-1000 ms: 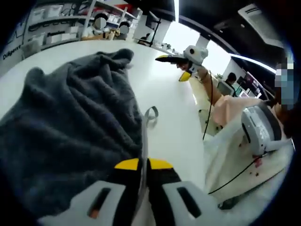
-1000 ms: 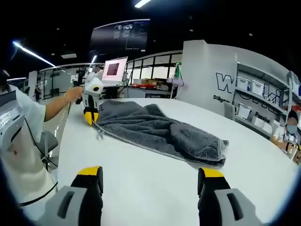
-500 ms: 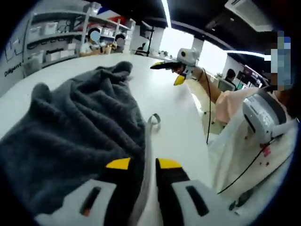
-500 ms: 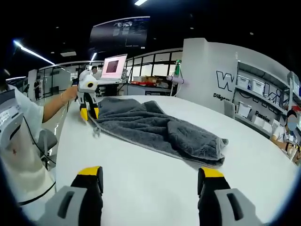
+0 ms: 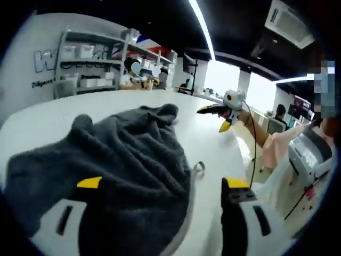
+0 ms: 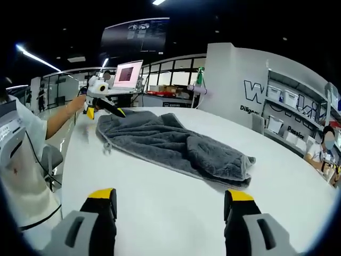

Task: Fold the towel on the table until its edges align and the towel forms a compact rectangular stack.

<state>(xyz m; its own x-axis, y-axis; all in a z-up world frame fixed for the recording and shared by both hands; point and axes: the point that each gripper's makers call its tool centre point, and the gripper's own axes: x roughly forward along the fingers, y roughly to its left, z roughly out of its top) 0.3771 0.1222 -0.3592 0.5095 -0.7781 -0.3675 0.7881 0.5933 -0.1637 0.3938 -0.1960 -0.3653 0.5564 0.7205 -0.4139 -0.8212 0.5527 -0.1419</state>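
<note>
Clearly towel: a dark grey towel (image 6: 176, 145) lies rumpled on the white table (image 6: 160, 213), not yet folded into a stack; in the right gripper view it stretches as a long band from the far left toward the near right.
Towel shape: bunched into soft ridges and deep creases, with its right end heaped up into a thick lump and its long near edge running fairly straight.
Towel texture: plush, fuzzy terry pile, matte, with a flatter hemmed border along the edge.
Hanging loop: a small grey fabric loop (image 5: 198, 168) sticks out from the towel's hem onto the bare table.
Towel in the left gripper view: the towel (image 5: 122, 160) spreads under and between the jaws, its folds rising to a peak at the far end.
Left gripper: the left gripper (image 5: 162, 186) has its jaws spread wide over the towel's edge, pinching nothing; the tips are yellow on black fingers with pale grey bodies.
Right gripper: the right gripper (image 6: 169, 196) hangs above bare table well apart from the towel, jaws wide apart and holding nothing.
Table: smooth, glossy white, with a rounded edge.
Backdrop: shelving with storage bins (image 5: 90, 50) stands beyond the table.
</note>
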